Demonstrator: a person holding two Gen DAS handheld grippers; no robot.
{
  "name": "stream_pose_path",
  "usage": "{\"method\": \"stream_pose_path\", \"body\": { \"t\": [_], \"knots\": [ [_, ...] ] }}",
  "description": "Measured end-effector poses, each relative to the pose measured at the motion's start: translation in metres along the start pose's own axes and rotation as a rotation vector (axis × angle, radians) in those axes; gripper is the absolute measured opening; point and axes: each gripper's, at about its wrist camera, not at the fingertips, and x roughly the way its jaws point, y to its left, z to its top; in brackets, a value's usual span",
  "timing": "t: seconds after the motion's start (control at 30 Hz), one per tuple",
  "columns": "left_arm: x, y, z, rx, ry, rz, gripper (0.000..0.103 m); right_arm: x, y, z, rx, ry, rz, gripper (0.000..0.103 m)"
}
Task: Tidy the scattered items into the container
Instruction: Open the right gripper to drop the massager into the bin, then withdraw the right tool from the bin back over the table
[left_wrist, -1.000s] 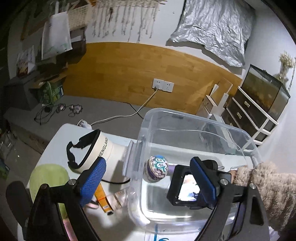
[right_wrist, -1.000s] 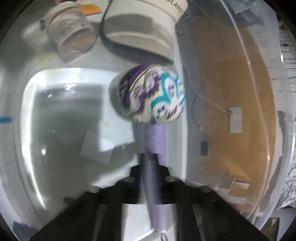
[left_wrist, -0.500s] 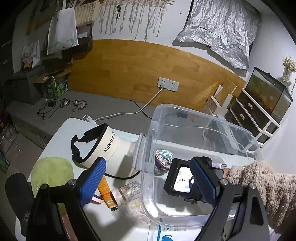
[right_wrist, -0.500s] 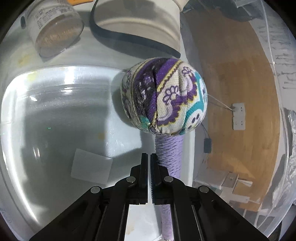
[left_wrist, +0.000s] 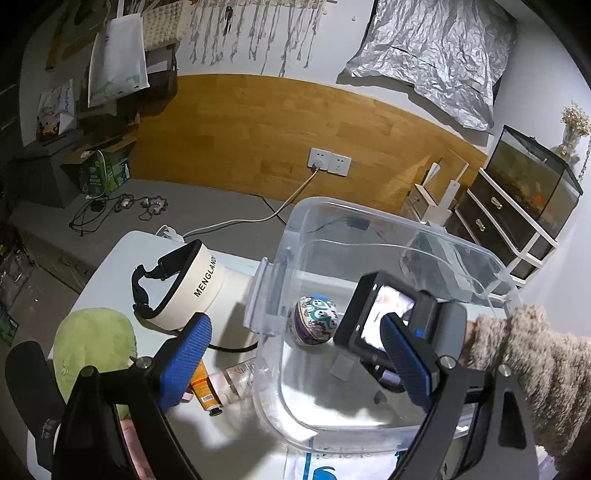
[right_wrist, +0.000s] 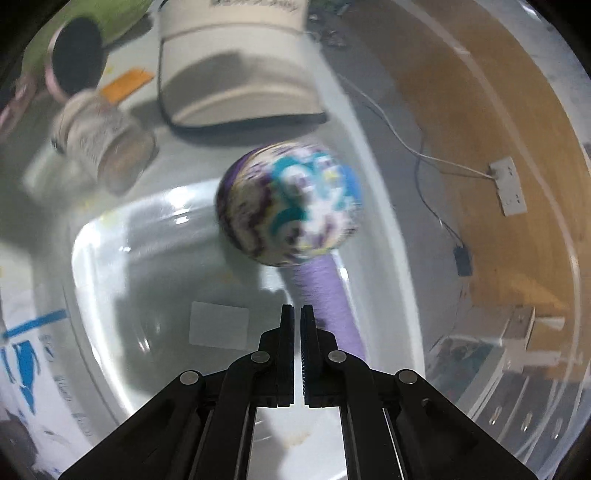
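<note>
Left gripper (left_wrist: 295, 354) spread wide, blue pads far apart, nothing between them; lower frame of it cut off by the picture's bottom edge. Right gripper (right_wrist: 297, 314) pressed nearly together, only a thin slit between the black fingers, nothing pinched.

Clear plastic container (left_wrist: 458, 243) on the white table (left_wrist: 110, 266), at 3 o'clock of the left wrist view. Inside it, on the floor near the left wall, a patterned fabric ball (left_wrist: 316, 320) on a purple wrapped handle (right_wrist: 328, 295). From the left wrist only the ball shows, handle hidden behind the right gripper's camera body. From the right wrist, ball smeared by blur, pattern hard to read; handle running toward 6 o'clock, just right of the fingers, lower end hidden behind them. Touching the fingers or not: cannot tell.

Outside the container, toward 9 o'clock of the left wrist view:
- Cream visor cap (left_wrist: 192, 284) with black strap, lettering partly cut off by the curve.
- Green cap (left_wrist: 92, 343), partly hidden behind the left finger.
- Orange tube (left_wrist: 205, 393), upper part covered by the blue pad.
- Small clear jar (left_wrist: 240, 376) lying on its side against the container's wall, label unreadable.

Sleeve-covered arm (left_wrist: 524, 354) at 4 o'clock, hand itself hidden behind the gripper.
</note>
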Motion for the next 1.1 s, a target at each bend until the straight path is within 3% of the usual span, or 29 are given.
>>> {"method": "stream_pose_path", "body": {
  "t": [0.23, 0.33, 0.5, 0.53, 0.6, 0.63, 0.67, 0.77, 0.9, 1.0, 1.1],
  "knots": [
    [-0.018, -0.005, -0.002, 0.018, -0.028, -0.001, 0.093, -0.074, -0.053, -0.028, 0.207, -0.118, 0.009, 0.002],
    [-0.026, -0.008, -0.005, 0.031, -0.035, 0.016, 0.103, -0.127, -0.062, -0.056, 0.314, -0.216, -0.040, 0.002],
    [-0.042, -0.014, -0.011, 0.051, -0.061, 0.025, 0.103, -0.202, -0.057, -0.103, 0.530, -0.365, -0.138, 0.003],
    [-0.046, -0.015, -0.012, 0.051, -0.068, 0.026, 0.103, -0.212, -0.054, -0.115, 0.578, -0.390, -0.138, 0.008],
    [-0.054, -0.018, -0.016, 0.059, -0.097, 0.035, 0.103, -0.232, -0.049, -0.138, 0.674, -0.440, -0.135, 0.053],
    [-0.057, -0.019, -0.018, 0.067, -0.108, 0.041, 0.103, -0.244, -0.045, -0.149, 0.719, -0.467, -0.158, 0.097],
    [-0.062, -0.021, -0.020, 0.084, -0.118, 0.055, 0.103, -0.257, -0.041, -0.159, 0.762, -0.494, -0.187, 0.103],
    [-0.072, -0.027, -0.027, 0.116, -0.121, 0.063, 0.103, -0.279, -0.018, -0.182, 0.801, -0.555, -0.245, 0.103],
    [-0.086, -0.029, -0.037, 0.100, -0.122, 0.003, 0.103, -0.309, 0.016, -0.210, 0.858, -0.658, -0.275, 0.103],
    [-0.100, -0.032, -0.045, 0.090, -0.151, 0.018, 0.103, -0.327, 0.037, -0.228, 0.891, -0.743, -0.287, 0.103],
    [-0.113, -0.037, -0.052, 0.106, -0.178, 0.040, 0.103, -0.340, 0.056, -0.240, 0.906, -0.758, -0.294, 0.103]
  ]
}}
